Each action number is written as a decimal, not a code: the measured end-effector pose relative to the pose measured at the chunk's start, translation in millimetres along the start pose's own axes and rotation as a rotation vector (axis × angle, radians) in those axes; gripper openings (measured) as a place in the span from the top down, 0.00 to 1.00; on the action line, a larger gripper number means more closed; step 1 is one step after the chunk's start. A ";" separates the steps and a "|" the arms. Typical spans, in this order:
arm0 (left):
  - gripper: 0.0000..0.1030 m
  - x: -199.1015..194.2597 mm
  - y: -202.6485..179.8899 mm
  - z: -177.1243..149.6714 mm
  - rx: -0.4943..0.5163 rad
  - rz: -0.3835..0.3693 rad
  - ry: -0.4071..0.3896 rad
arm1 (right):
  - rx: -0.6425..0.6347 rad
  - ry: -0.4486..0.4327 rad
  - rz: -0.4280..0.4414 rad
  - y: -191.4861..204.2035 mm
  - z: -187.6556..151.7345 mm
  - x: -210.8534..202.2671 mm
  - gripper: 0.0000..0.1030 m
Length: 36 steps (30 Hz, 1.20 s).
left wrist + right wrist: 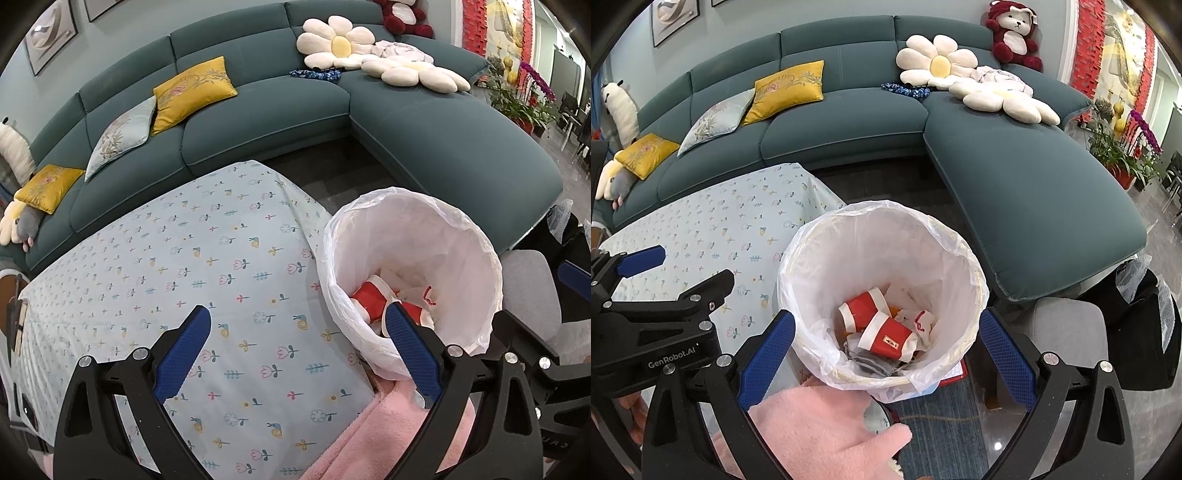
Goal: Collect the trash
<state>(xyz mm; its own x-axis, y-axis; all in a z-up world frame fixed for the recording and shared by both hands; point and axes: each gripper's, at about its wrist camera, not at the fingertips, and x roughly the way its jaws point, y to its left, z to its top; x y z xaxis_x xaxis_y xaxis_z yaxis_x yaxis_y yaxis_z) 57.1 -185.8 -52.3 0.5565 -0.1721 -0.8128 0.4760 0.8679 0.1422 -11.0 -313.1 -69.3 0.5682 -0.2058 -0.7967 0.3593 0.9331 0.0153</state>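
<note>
A waste bin with a white plastic liner [945, 236] stands beside the table's right end; it also shows in the left wrist view [461, 229]. Inside lie two crushed red-and-white paper cups [882, 328] and crumpled white paper [923, 321]; a red cup [369, 299] shows in the left view too. My right gripper [886, 343] is open and empty above the bin. My left gripper [299, 336] is open and empty over the table's right end, its right finger [410, 343] in front of the bin. It shows at the left of the right view [642, 258].
The table carries a pale blue flower-print cloth [207, 258]. A teal corner sofa [1015, 177] with yellow cushions [790, 88] and flower pillows stands behind. A pink fluffy fabric [820, 424] lies just under the grippers. A grey stool [1067, 328] stands right of the bin.
</note>
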 end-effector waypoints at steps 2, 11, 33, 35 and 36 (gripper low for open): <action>0.12 0.8 0.2 -0.2 0.001 0.003 0.002 | 0.000 0.003 0.001 0.1 -0.5 1.1 0.07; 0.12 3.6 1.9 -2.3 0.003 0.003 0.009 | 0.001 0.008 0.003 -2.0 -1.8 3.3 0.07; 0.12 6.6 -2.2 -4.5 0.019 -0.003 0.029 | 0.004 0.013 0.005 -4.0 -2.6 5.7 0.07; 0.12 8.0 -1.4 -5.3 0.011 0.010 0.028 | 0.003 0.013 0.004 -4.0 -2.5 5.7 0.07; 0.12 8.8 -1.0 -5.7 0.012 0.008 0.029 | 0.004 0.012 0.005 -4.1 -2.5 5.6 0.07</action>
<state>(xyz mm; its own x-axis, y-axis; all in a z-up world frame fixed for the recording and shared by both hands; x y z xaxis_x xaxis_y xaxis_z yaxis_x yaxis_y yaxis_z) 57.7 -185.6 -62.8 0.5403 -0.1519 -0.8277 0.4803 0.8633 0.1551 -11.0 -317.3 -75.3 0.5610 -0.1971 -0.8040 0.3589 0.9331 0.0217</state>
